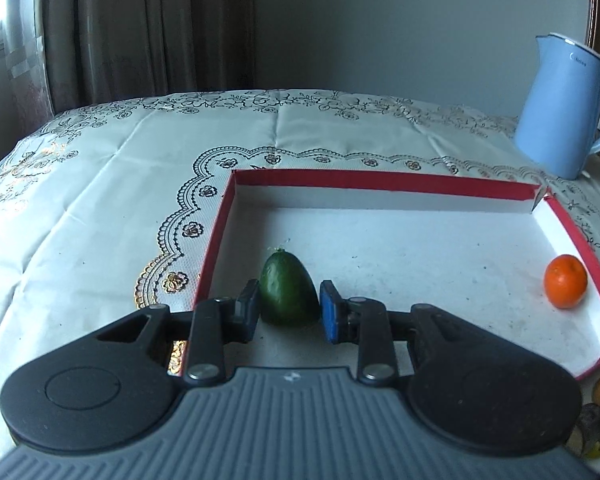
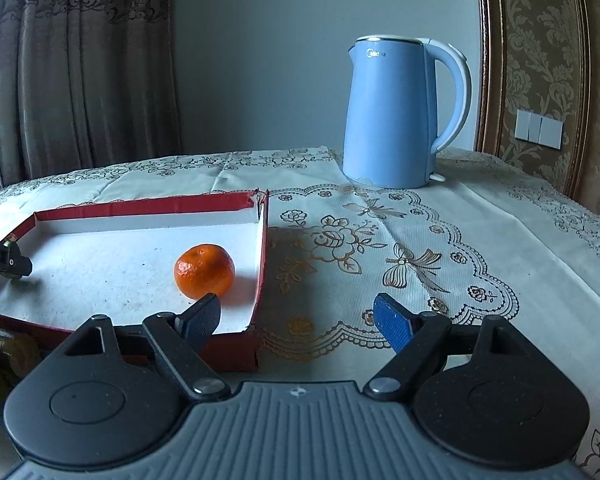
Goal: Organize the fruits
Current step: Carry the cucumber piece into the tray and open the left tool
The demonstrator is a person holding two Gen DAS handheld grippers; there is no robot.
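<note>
**Fruits in the tray: two, one between the claws**

Dark green oval fruit sits in the red-walled white cardboard tray, between the parted left gripper fingers; it could roll if nudged. One orange tangerine lies near the tray's right wall. Right gripper gapes empty. One pale blue kettle stands behind.

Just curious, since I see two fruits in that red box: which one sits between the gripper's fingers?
The green fruit, sitting between the left gripper fingers. The orange one lies alone by the box's right wall.
</note>
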